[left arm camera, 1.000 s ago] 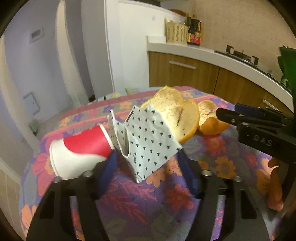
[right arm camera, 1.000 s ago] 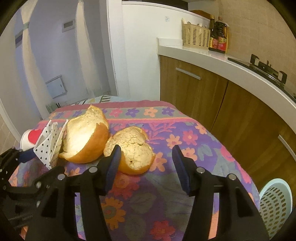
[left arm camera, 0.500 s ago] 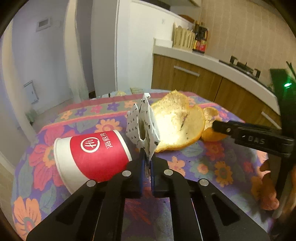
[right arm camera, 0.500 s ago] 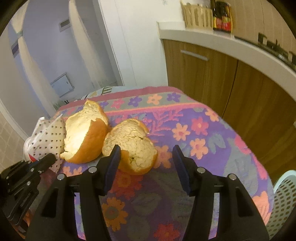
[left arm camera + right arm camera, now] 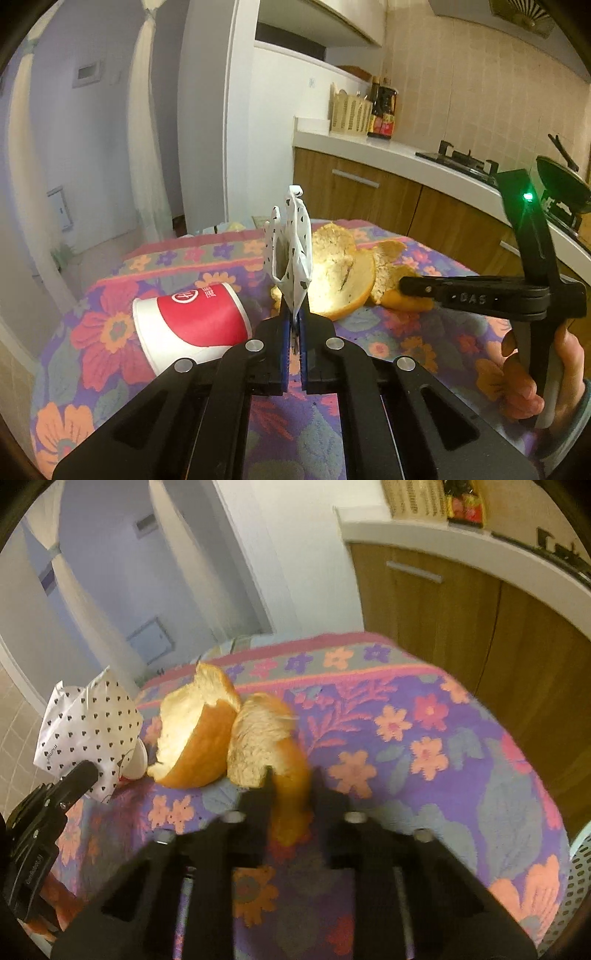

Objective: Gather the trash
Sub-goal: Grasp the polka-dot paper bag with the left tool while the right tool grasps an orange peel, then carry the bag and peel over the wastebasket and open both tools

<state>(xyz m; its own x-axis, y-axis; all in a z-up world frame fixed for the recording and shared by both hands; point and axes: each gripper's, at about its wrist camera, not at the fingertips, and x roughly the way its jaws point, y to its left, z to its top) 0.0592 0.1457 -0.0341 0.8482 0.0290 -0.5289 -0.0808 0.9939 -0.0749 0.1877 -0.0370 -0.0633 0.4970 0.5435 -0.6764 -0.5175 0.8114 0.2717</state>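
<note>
My left gripper [image 5: 293,325] is shut on a white paper wrapper with black dots [image 5: 291,243] and holds it upright above the flowered tablecloth [image 5: 110,332]. The wrapper also shows in the right wrist view [image 5: 88,727]. A red and white paper cup [image 5: 192,328] lies on its side just left of the left gripper. A large orange peel [image 5: 340,277] [image 5: 192,734] lies behind the wrapper. My right gripper [image 5: 291,794] is shut on a smaller orange peel [image 5: 273,738], which is also seen in the left wrist view [image 5: 391,277].
A wooden kitchen counter [image 5: 406,199] with a basket, bottles and a stove runs behind the table on the right. A pale perforated bin [image 5: 580,878] stands beyond the table's right edge. The left gripper body [image 5: 40,830] shows at the lower left of the right wrist view.
My left gripper closed on the dotted wrapper and lifted it. My right gripper moved forward and closed on the smaller orange peel.
</note>
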